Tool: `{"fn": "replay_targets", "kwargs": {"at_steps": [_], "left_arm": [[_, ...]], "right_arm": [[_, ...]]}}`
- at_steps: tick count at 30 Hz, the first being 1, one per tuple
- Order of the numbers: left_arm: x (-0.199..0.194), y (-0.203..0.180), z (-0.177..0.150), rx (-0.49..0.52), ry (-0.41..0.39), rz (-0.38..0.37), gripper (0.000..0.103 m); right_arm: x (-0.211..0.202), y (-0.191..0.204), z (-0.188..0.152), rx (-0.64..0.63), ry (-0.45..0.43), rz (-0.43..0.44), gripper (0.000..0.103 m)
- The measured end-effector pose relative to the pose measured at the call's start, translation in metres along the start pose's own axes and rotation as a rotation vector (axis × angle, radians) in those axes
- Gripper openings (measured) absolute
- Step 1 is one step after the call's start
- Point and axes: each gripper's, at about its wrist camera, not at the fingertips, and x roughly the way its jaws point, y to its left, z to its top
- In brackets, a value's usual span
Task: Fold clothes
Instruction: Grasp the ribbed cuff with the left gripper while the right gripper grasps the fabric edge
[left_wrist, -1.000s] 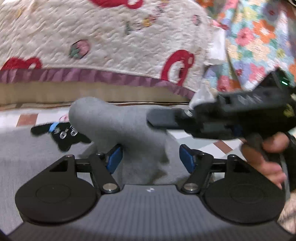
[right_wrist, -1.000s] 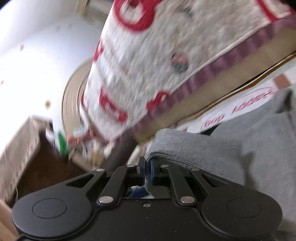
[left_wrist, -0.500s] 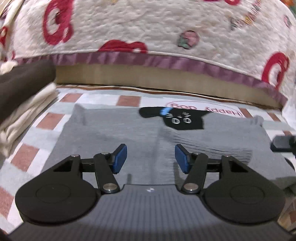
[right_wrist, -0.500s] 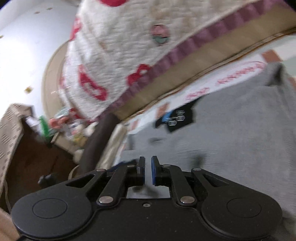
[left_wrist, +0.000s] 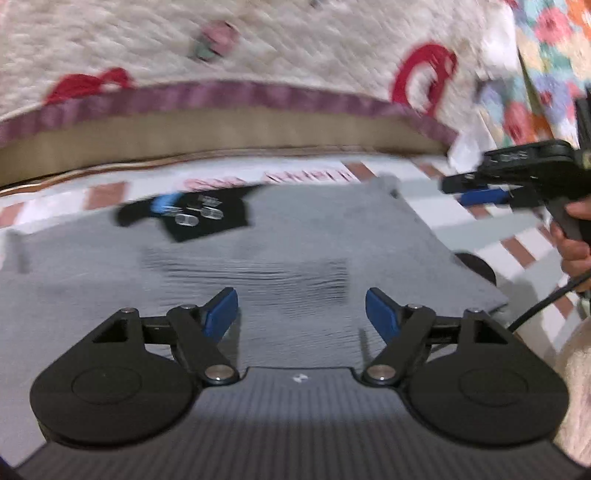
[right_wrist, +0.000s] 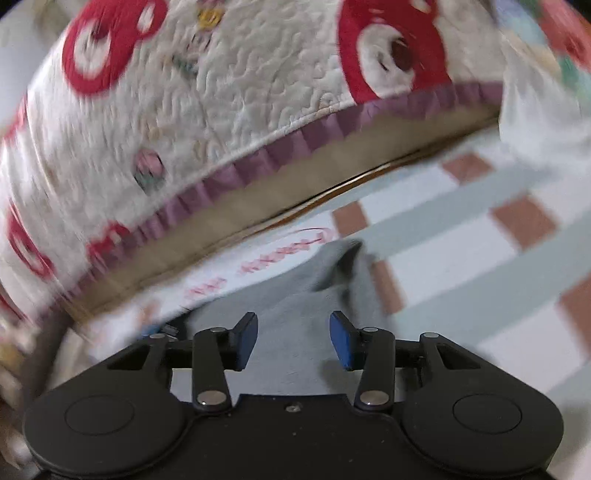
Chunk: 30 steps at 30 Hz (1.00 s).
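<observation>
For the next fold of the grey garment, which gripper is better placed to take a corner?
Right, probably. The right gripper, jaws opening and empty, points at the grey garment's far corner; the left gripper, also opening, faces only mid-cloth.

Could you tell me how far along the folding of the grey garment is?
Done: the grey garment lies flat on the checked mat, black cat patch up. In hand: nothing; left gripper and right gripper are opening, gripping no cloth. Left: probably further folds.
</observation>
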Motion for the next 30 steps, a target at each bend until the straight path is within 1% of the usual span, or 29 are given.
{"fn": "replay_targets", "kwargs": {"at_steps": [2,3,4,5,6,7,8,11,14,16,18,20,22,24,26,28,30], "left_arm": [[0.015,-0.024,-0.007,0.135,0.026,0.088,0.072],[0.022,-0.033,-0.012,0.202,0.038,0.107,0.055],[0.023,-0.035,-0.015,0.226,0.04,0.113,0.045],[0.023,-0.035,-0.018,0.235,0.039,0.117,0.031],[0.022,-0.034,-0.02,0.243,0.037,0.121,0.019],[0.019,-0.03,-0.019,0.235,0.031,0.137,0.013],[0.016,-0.025,-0.016,0.219,0.024,0.156,0.013],[-0.002,0.004,-0.008,0.123,-0.018,0.222,0.013],[-0.022,0.035,-0.006,0.033,-0.057,0.325,0.013],[-0.037,0.055,-0.012,-0.011,-0.069,0.397,0.013],[-0.051,0.072,-0.02,-0.026,-0.074,0.498,0.014],[-0.061,0.09,-0.027,-0.03,-0.07,0.609,0.014],[-0.071,0.11,-0.035,-0.081,-0.037,0.662,0.015],[-0.079,0.123,-0.043,-0.155,-0.014,0.664,0.015],[-0.081,0.126,-0.048,-0.179,-0.013,0.642,0.017],[-0.078,0.122,-0.05,-0.175,-0.012,0.607,0.02],[-0.074,0.117,-0.049,-0.184,-0.018,0.564,0.023]], "right_arm": [[0.011,0.012,-0.003,-0.171,0.028,-0.08,0.049],[0.016,0.02,-0.007,-0.282,0.039,-0.113,0.049],[0.02,0.03,-0.014,-0.401,0.055,-0.123,0.049],[0.024,0.038,-0.021,-0.478,0.076,-0.107,0.049],[0.029,0.044,-0.025,-0.508,0.096,-0.084,0.049],[0.033,0.045,-0.026,-0.513,0.113,-0.078,0.049],[0.037,0.044,-0.026,-0.51,0.13,-0.081,0.049],[0.045,0.037,-0.025,-0.477,0.17,-0.091,0.052],[0.045,0.024,-0.022,-0.406,0.188,-0.107,0.055],[0.045,0.013,-0.02,-0.345,0.205,-0.111,0.056],[0.048,-0.001,-0.018,-0.233,0.231,-0.067,0.056],[0.045,-0.015,-0.015,-0.116,0.214,-0.022,0.056],[0.041,-0.031,-0.01,0.01,0.179,0.014,0.057],[0.042,-0.046,-0.006,0.13,0.162,0.044,0.057],[0.045,-0.054,-0.004,0.186,0.156,0.064,0.057],[0.052,-0.052,-0.001,0.17,0.162,0.071,0.057],[0.062,-0.046,0.003,0.139,0.159,0.06,0.058]]}}
